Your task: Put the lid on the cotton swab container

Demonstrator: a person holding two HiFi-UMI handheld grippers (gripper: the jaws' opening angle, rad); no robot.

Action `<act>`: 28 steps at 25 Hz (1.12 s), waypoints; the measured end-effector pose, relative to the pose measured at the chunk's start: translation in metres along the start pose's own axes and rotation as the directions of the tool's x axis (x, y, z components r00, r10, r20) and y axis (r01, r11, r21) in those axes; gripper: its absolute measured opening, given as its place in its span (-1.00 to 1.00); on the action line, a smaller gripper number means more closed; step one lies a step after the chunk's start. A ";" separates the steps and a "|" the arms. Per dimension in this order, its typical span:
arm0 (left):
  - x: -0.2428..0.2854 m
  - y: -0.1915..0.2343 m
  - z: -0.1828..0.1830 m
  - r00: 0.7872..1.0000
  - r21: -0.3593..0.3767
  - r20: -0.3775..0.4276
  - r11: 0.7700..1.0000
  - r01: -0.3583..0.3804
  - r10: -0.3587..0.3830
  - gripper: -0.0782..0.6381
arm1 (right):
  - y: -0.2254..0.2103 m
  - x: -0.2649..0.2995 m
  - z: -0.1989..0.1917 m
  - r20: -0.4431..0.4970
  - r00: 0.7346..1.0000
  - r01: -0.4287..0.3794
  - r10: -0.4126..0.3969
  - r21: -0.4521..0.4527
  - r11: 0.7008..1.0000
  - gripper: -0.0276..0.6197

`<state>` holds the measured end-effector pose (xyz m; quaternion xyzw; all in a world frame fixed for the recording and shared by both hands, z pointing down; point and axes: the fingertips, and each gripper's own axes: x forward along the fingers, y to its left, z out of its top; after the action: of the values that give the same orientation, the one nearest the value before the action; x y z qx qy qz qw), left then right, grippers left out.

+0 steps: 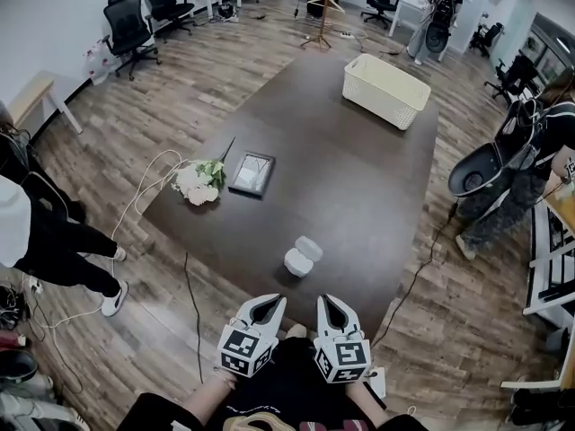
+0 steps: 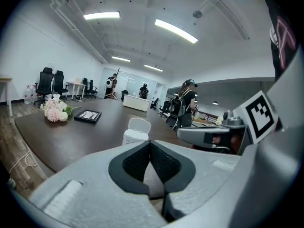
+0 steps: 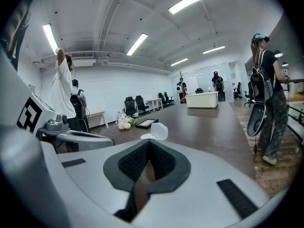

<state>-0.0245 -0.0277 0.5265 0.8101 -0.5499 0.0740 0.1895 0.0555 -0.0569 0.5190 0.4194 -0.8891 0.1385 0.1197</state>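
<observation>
- Head view: left gripper [image 1: 269, 302] and right gripper [image 1: 330, 301] side by side at near edge of table [image 1: 359, 178], both pointing far. Each closed tip to tip, empty.
- Container [image 1: 297, 263] on table just beyond the tips, close to near edge, untouched. Lid [image 1: 309, 247] off the opening, against container's far-right side.
- Farther left on table: flowers [image 1: 199, 181], with frame [image 1: 252, 173] just right of them. Basket [image 1: 385, 90] at far end.
- Cable [image 1: 148, 182] looping over floor left of table. Chairs [image 1: 133, 25] far left by wall. Person [image 1: 36, 232] standing at left, second person [image 1: 530, 164] at right.
- Left gripper view: pads pressed together at tips, nothing between. Container [image 2: 135, 137] straight ahead on table, lid [image 2: 139, 125] tipped upright at its far side, touching it. Flowers [image 2: 55, 110] and frame [image 2: 88, 115] to left, well apart from container. Right gripper [image 2: 223, 134] alongside at right.
- Right gripper view: pads meeting at tips, nothing gripped. Container [image 3: 148, 137] just past the tips, mostly hidden behind them, lid [image 3: 159, 130] raised above it. Left gripper [image 3: 71, 137] alongside at left. Basket [image 3: 207, 99] far down table. Second person [image 3: 268, 103] standing right of table.
</observation>
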 end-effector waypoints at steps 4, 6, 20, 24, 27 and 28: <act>0.017 0.000 0.001 1.000 -0.012 -0.008 1.000 -0.027 0.027 -0.76 | -0.016 0.010 0.002 0.004 1.000 -0.031 0.031 0.022 0.999 -0.89; 0.023 0.000 -0.001 0.999 -0.005 -0.019 0.999 -0.038 0.038 -0.76 | -0.018 0.014 0.002 0.005 0.999 -0.051 0.051 0.042 0.998 -0.89; 0.038 0.045 0.003 0.995 0.002 -0.052 0.997 -0.080 0.080 -0.76 | -0.025 0.032 -0.001 -0.030 0.999 -0.031 0.033 0.070 0.997 -0.89; 0.052 0.064 0.008 0.995 0.006 -0.085 0.998 -0.058 0.058 -0.76 | -0.039 0.036 0.007 -0.030 0.999 0.037 -0.034 0.098 0.995 -0.89; 0.060 0.077 0.012 0.994 0.005 -0.106 1.000 -0.025 0.026 -0.76 | -0.044 0.040 0.012 -0.029 0.996 0.087 -0.084 0.127 0.988 -0.89; 0.063 0.080 0.013 0.993 0.009 -0.113 1.000 -0.012 0.013 -0.76 | -0.045 0.042 0.014 -0.028 0.995 0.100 -0.097 0.137 0.986 -0.89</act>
<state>-0.0755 -0.1126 0.5537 0.8020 -0.5428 0.1234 0.2164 0.0630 -0.1188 0.5267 0.4686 -0.8543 0.1980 0.1065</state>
